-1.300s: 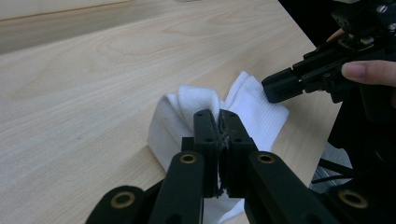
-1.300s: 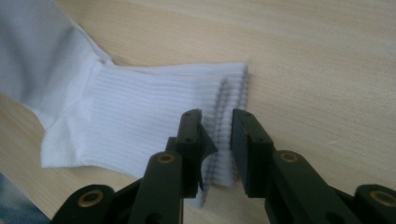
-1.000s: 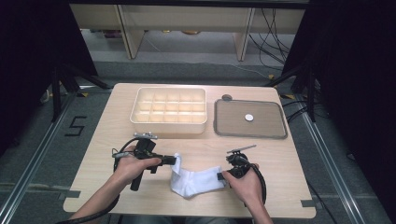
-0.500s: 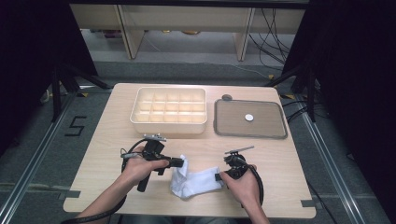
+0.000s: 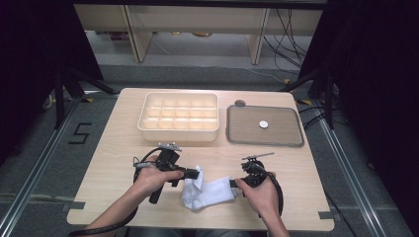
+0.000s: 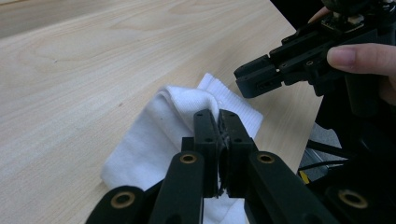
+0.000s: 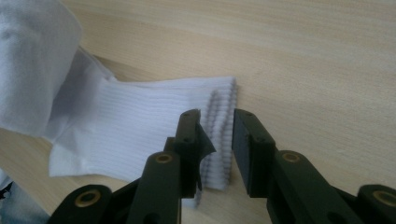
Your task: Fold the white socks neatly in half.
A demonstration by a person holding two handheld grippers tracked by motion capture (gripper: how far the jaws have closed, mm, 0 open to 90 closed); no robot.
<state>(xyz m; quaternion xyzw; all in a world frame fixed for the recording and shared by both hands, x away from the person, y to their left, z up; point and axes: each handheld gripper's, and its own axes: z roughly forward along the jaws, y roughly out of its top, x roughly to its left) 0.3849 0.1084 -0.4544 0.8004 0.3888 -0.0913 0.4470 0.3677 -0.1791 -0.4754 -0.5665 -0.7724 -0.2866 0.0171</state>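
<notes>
A white sock (image 5: 207,193) lies on the wooden table (image 5: 113,148) near its front edge, between my two hands. My left gripper (image 5: 196,174) is shut on the sock's left end and holds that fold (image 6: 187,100) raised over the rest. My right gripper (image 5: 233,183) is at the sock's right end. In the right gripper view its jaws have just been opening: the ribbed cuff (image 7: 219,116) lies in the gap of my right gripper (image 7: 215,123), and the right-hand pad stands off it. The left gripper view shows my left gripper (image 6: 218,116) closed and the right gripper (image 6: 261,77) just beyond.
A cream tray (image 5: 179,129) with several compartments stands at the back centre. To its right is a grey tray (image 5: 237,129) with a small white disc (image 5: 263,124) in it. A small dark round thing (image 5: 239,103) lies behind that tray. The table's front edge is close to both hands.
My left hand has moved right, carrying the sock's end toward the right gripper, so the sock is more bunched. The right hand has stayed in place.
</notes>
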